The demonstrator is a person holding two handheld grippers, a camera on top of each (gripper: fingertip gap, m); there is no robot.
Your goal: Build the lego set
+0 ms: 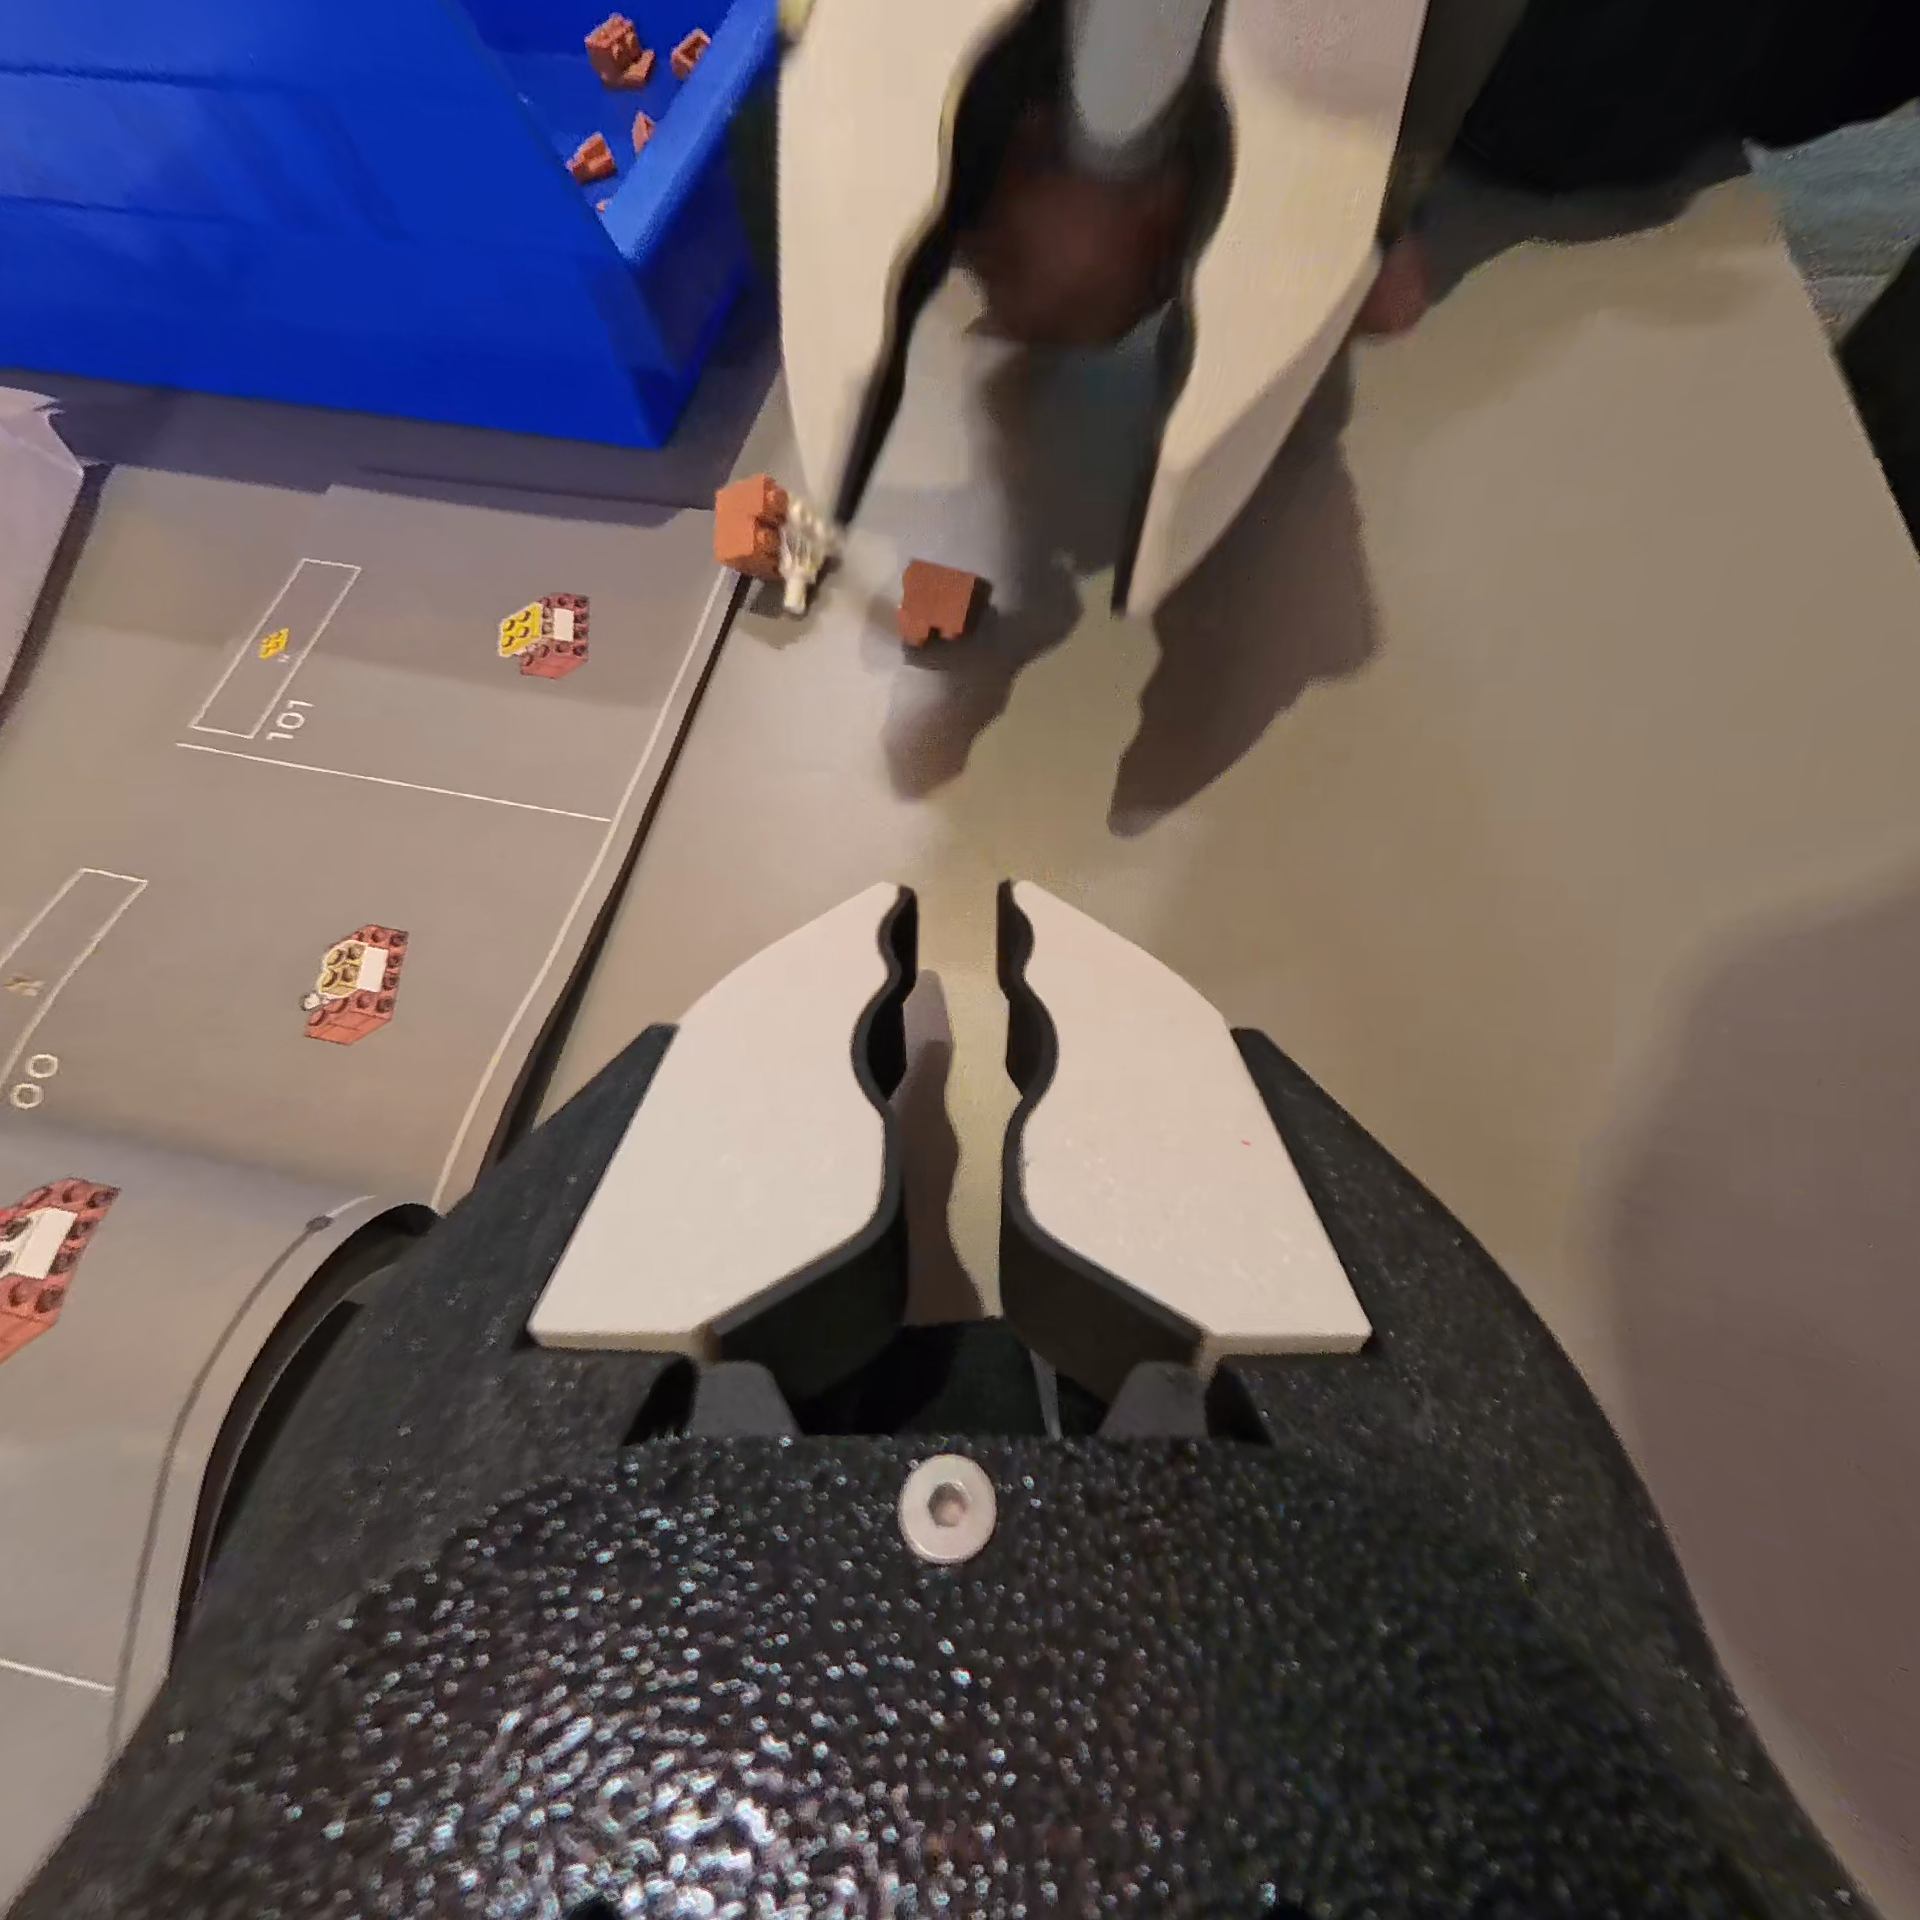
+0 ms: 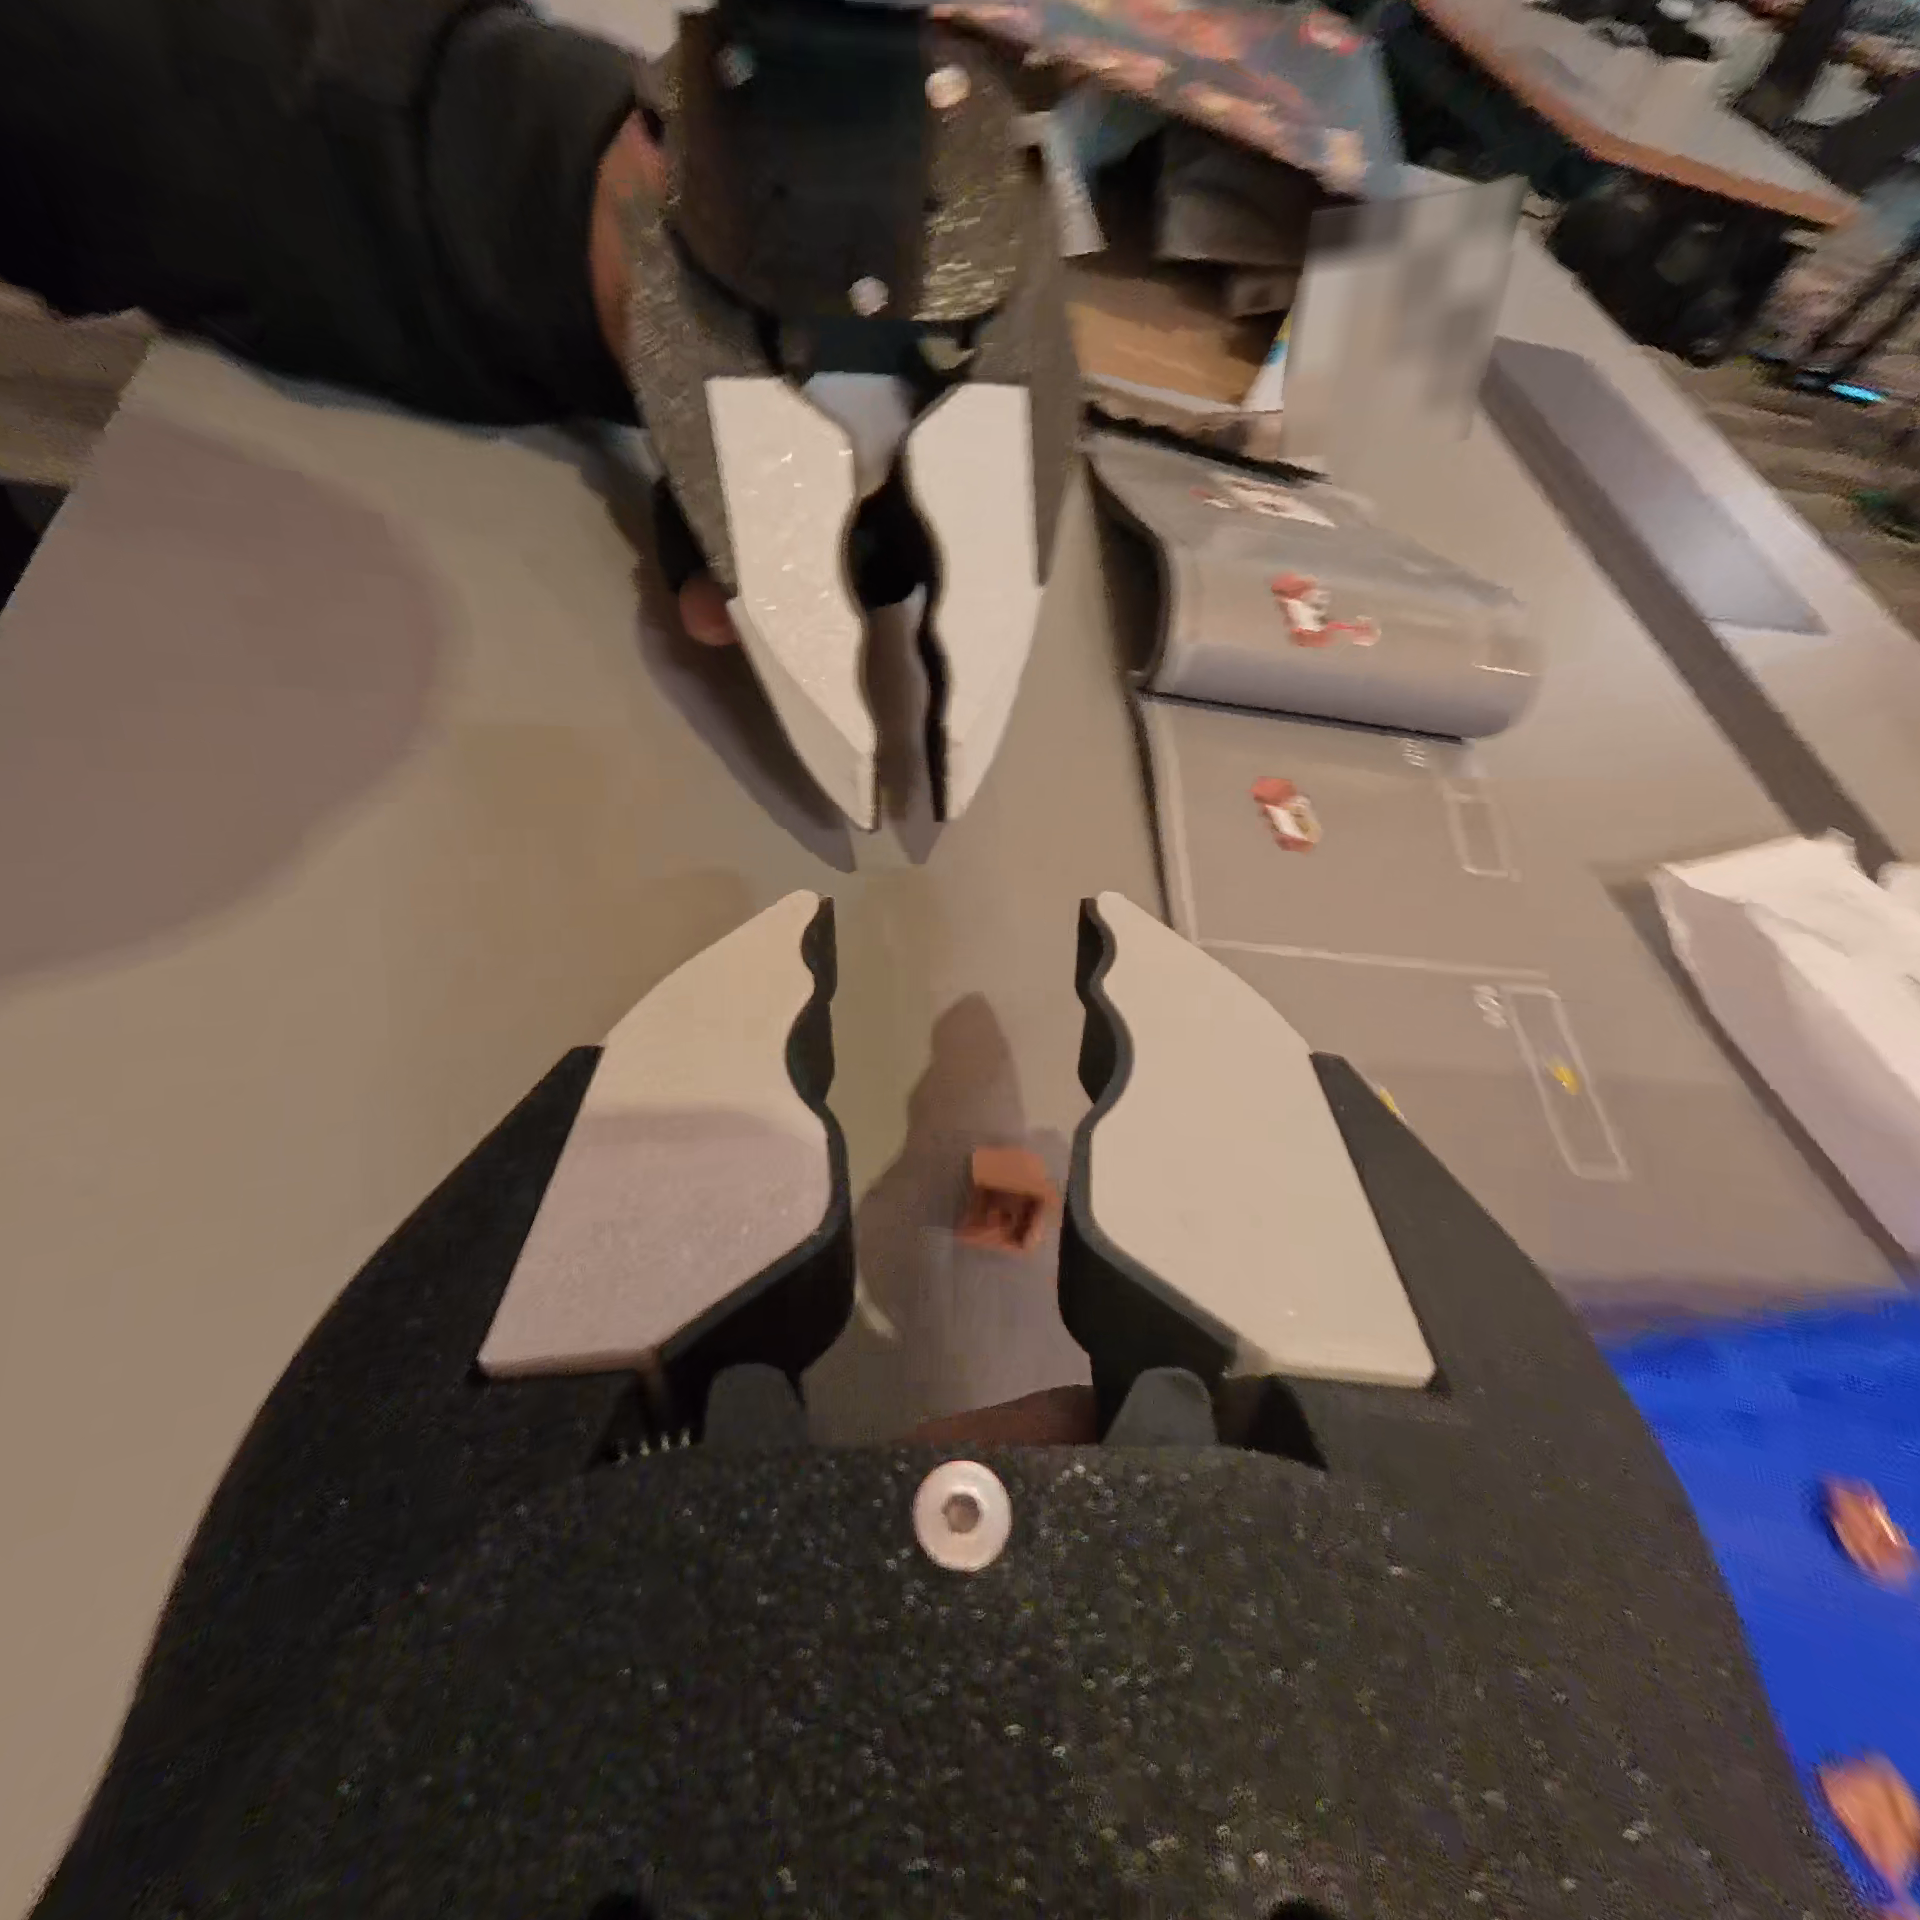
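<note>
My left gripper (image 1: 956,899) hovers over the bare grey table (image 1: 1455,831). Its fingers stand a narrow way apart with nothing between them; it also shows in the right wrist view (image 2: 904,816). My right gripper (image 2: 961,914) is open and points down over a small brown brick (image 2: 1003,1200) that lies on the table between its fingers, which do not touch it. In the left wrist view the right gripper (image 1: 977,566) straddles that brick (image 1: 940,603). A second brown brick with a small white piece on it (image 1: 764,530) lies just left of it.
A blue bin (image 1: 312,208) with several brown bricks stands at the back left. An open grey instruction booklet (image 1: 364,779) lies beside it. A white crumpled bag (image 2: 1818,987) and a grey box (image 2: 1392,312) lie beyond the booklet. A person's dark sleeve (image 2: 312,156) is behind the left gripper. My right fingertips sit around 5 centimeters from my left ones.
</note>
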